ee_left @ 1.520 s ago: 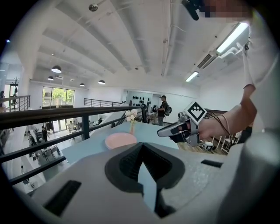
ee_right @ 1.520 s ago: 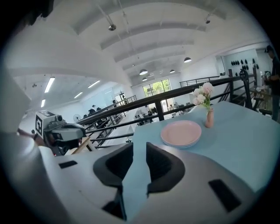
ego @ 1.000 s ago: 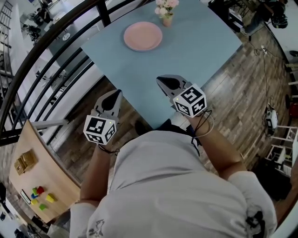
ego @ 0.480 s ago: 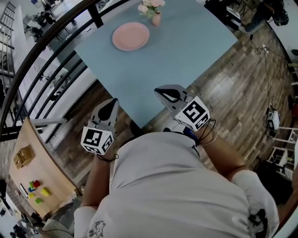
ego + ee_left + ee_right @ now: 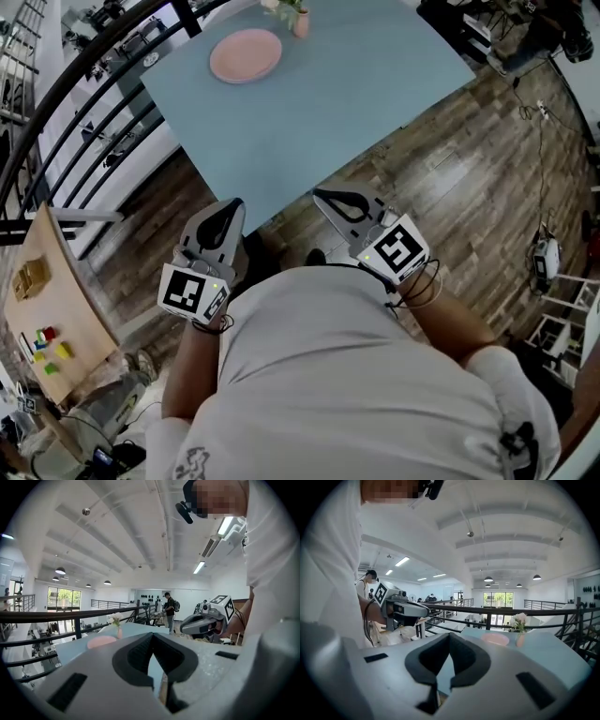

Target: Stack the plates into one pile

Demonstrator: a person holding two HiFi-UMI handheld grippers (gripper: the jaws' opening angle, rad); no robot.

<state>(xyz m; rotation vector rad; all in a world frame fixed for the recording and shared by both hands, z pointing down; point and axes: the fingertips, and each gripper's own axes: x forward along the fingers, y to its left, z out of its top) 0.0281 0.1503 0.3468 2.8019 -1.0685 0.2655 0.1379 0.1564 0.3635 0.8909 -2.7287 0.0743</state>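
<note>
A pink plate pile (image 5: 246, 54) lies at the far side of the light-blue table (image 5: 309, 112), beside a small vase of flowers (image 5: 298, 21). Both grippers are held close to my body, off the table's near corner and far from the plates. My left gripper (image 5: 228, 208) is shut and empty, and so is my right gripper (image 5: 325, 197). In the left gripper view the left gripper (image 5: 153, 635) has its tips together, with the plate pile (image 5: 101, 641) far ahead. In the right gripper view the right gripper (image 5: 449, 635) is likewise shut, the plate pile (image 5: 495, 639) beyond it.
A black railing (image 5: 84, 84) runs along the table's left side. A wooden shelf (image 5: 42, 300) with small coloured blocks stands at the lower left. Wooden floor (image 5: 469, 178) with cables lies to the right. A person (image 5: 169, 611) stands far off.
Both grippers have drawn back from over the table's near corner to over the floor. The table and plate pile have slid up and away in the head view.
</note>
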